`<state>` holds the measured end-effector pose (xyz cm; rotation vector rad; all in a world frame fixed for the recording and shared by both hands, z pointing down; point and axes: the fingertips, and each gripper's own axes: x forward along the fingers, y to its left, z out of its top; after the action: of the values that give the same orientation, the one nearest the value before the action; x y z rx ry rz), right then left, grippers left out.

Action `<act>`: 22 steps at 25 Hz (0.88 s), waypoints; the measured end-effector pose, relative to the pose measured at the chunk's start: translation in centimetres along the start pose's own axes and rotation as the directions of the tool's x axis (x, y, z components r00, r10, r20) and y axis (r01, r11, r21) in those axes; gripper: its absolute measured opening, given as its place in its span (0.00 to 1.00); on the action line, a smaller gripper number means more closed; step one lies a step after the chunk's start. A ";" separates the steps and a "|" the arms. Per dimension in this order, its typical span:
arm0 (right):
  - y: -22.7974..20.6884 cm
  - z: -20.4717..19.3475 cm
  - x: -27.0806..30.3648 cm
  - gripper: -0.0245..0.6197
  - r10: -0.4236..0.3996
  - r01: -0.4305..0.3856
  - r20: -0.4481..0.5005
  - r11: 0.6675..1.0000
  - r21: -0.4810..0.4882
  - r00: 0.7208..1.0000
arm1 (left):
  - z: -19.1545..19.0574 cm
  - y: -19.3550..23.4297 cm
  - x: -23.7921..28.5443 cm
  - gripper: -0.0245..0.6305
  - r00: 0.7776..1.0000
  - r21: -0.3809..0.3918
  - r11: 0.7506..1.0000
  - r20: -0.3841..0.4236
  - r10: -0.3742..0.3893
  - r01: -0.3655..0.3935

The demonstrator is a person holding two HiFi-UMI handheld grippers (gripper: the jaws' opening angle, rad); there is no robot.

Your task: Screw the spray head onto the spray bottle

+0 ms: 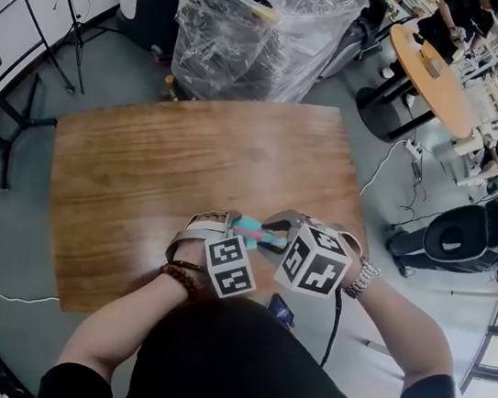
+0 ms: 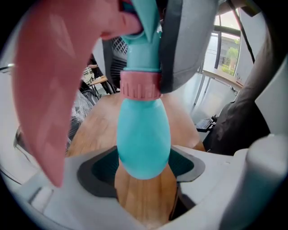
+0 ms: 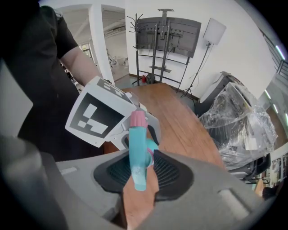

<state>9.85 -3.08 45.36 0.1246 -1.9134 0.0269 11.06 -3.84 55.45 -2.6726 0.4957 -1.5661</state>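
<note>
A teal spray bottle (image 1: 251, 233) with a pink collar (image 2: 140, 85) hangs over the front edge of the wooden table (image 1: 190, 157), held between both grippers. My left gripper (image 2: 144, 173) is shut on the bottle's rounded body (image 2: 144, 139). The teal spray head (image 3: 137, 152) with its pink nozzle (image 3: 137, 119) sits on the bottle's neck, and my right gripper (image 3: 141, 173) is shut on it. The pink trigger (image 2: 54, 90) fills the left of the left gripper view. In the head view the left gripper (image 1: 226, 229) and the right gripper (image 1: 274, 232) meet tip to tip.
A plastic-wrapped machine (image 1: 256, 28) stands beyond the table's far edge. A round orange table (image 1: 435, 73) and a black bin (image 1: 461, 236) lie to the right. Tripod stands (image 1: 72, 19) are at the far left. A small dark device (image 1: 281, 309) shows near my body.
</note>
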 end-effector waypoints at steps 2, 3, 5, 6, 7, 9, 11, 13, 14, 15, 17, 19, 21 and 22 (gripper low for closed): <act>-0.2 -0.4 0.2 0.23 -0.007 0.006 -0.012 1.000 -0.008 1.000 | -0.1 0.1 0.1 0.60 1.000 -0.007 1.000 0.003 0.006 -0.006; -0.2 -0.6 0.3 0.23 -0.011 0.011 -0.017 1.000 -0.015 1.000 | -0.1 0.0 0.1 0.60 1.000 -0.014 1.000 0.009 0.006 -0.006; -0.2 -0.9 0.3 0.23 -0.017 0.016 -0.008 0.999 -0.035 1.000 | 0.0 -0.2 0.0 0.60 1.000 -0.034 0.999 0.030 -0.001 0.002; -0.2 -1.0 0.2 0.23 -0.017 0.018 0.003 0.999 -0.049 1.000 | 0.2 -0.3 0.0 0.60 0.999 -0.044 0.999 0.043 -0.006 0.008; -0.2 -1.0 0.1 0.23 -0.019 0.020 0.015 0.998 -0.066 1.000 | 0.3 -0.3 -0.1 0.59 0.998 -0.052 0.999 0.056 -0.010 0.013; -0.4 -1.2 0.0 0.23 -0.033 0.035 0.023 0.993 -0.110 0.999 | 0.5 -0.2 -0.2 0.59 0.997 -0.059 0.998 0.075 -0.008 0.012; -0.5 -1.4 0.0 0.23 -0.045 0.047 0.016 0.990 -0.136 0.999 | 0.6 0.1 -0.3 0.59 0.996 -0.055 0.998 0.086 0.006 -0.001; -0.8 -1.3 -0.2 0.23 -0.035 0.037 0.022 0.995 -0.097 0.999 | 0.6 0.4 -0.5 0.59 0.995 -0.050 0.999 0.097 0.026 -0.021; -1.0 -1.2 -0.3 0.23 -0.022 0.024 0.036 0.998 -0.051 0.999 | 0.7 0.6 -0.6 0.59 0.994 -0.049 0.998 0.105 0.038 -0.033; -1.2 -1.0 -0.6 0.23 -0.007 0.006 0.057 1.000 0.007 0.998 | 0.8 0.8 -0.7 0.59 0.992 -0.050 0.998 0.114 0.049 -0.044; -1.4 -0.8 -1.0 0.23 0.024 -0.038 0.108 0.991 0.130 0.994 | 1.1 0.9 -1.0 0.59 0.989 -0.052 0.997 0.129 0.067 -0.060; -1.6 -1.0 -1.1 0.23 0.040 -0.073 0.147 0.971 0.227 0.988 | 1.2 0.8 -1.1 0.59 0.988 -0.054 0.997 0.138 0.070 -0.063; -1.9 -1.2 -1.1 0.23 0.046 -0.099 0.180 0.950 0.298 0.983 | 1.4 0.8 -1.0 0.59 0.987 -0.061 0.996 0.145 0.069 -0.061; -2.0 -1.2 -1.1 0.23 0.046 -0.106 0.191 0.942 0.319 0.981 | 1.4 0.8 -1.0 0.59 0.987 -0.064 0.996 0.146 0.069 -0.061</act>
<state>11.59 -4.89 44.64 0.2851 -2.0820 0.4012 11.59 -4.57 53.80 -2.7578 0.6257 -1.3446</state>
